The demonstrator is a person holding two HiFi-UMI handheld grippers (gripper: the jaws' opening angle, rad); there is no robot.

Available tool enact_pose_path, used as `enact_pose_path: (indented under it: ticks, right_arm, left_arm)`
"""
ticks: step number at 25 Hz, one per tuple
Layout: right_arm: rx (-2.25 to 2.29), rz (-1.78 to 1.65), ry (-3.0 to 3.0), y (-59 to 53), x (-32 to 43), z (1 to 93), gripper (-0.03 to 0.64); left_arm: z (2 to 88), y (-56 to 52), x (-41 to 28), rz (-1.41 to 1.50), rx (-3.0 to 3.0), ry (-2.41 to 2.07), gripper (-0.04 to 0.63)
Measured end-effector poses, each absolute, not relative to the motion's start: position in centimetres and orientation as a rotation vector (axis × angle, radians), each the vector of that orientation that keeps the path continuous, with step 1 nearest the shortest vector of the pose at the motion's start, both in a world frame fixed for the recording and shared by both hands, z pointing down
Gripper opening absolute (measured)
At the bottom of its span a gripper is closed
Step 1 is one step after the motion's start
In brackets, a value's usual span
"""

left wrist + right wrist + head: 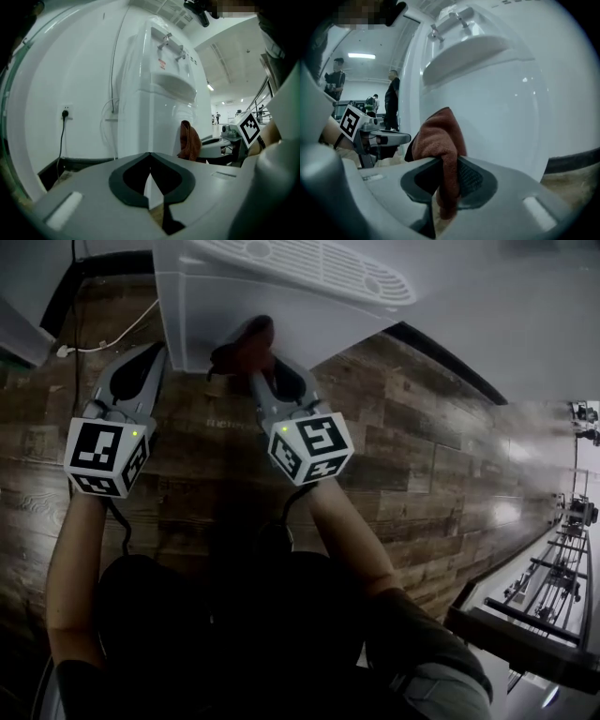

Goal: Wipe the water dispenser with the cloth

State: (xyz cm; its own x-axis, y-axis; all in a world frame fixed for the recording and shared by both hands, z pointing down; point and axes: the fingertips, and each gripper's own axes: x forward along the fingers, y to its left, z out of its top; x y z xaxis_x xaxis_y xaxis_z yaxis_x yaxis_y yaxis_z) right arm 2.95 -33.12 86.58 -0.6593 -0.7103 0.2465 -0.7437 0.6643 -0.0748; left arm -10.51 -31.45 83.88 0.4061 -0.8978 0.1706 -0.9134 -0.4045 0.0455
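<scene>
Where the head view looks down, the white water dispenser [281,296] stands at the top on the wooden floor [422,446]. The right gripper [260,367] presses the reddish cloth [246,341] against its base, and the left gripper [153,351] sits just beside it.

In the left gripper view, the jaws are closed together with nothing between them. The dispenser rises upright ahead, its taps [171,44] high up.

In the right gripper view, the jaws are clamped on the cloth. Its long axis runs upright, with the bunched end above the jaws near the dispenser's front and the tail hanging below.
</scene>
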Motion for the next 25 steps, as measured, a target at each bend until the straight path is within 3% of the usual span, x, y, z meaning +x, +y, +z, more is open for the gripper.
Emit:
enact_pose_path:
  ticks: [11, 14, 18, 22, 25]
  right_arm:
    - [0.909, 0.404, -2.429, -32.3, 1.4, 101.2, 0.063]
    - [0.836, 0.327, -2.543, -30.8, -0.3, 97.5, 0.063]
    - [0.829, 0.147, -2.801, -29.8, -3.2, 86.0, 0.063]
    - [0.880, -0.022, -2.961, -30.2, -5.1, 76.2, 0.063]
    - [0.935, -0.019, -2.984, -31.8, -6.4, 73.8, 0.063]
  left_arm:
    - [96.2, -29.1, -15.0, 0.318, 2.224, -1.676, 0.018]
    - [93.8, -29.5, -16.4, 0.226, 2.215, -1.728, 0.018]
    - [85.4, -30.5, -18.4, 0.056, 2.295, -1.843, 0.018]
    - [77.7, -31.2, -17.2, -0.037, 2.455, -1.876, 0.020]
    - [74.8, -31.4, -16.3, -0.060, 2.490, -1.869, 0.019]
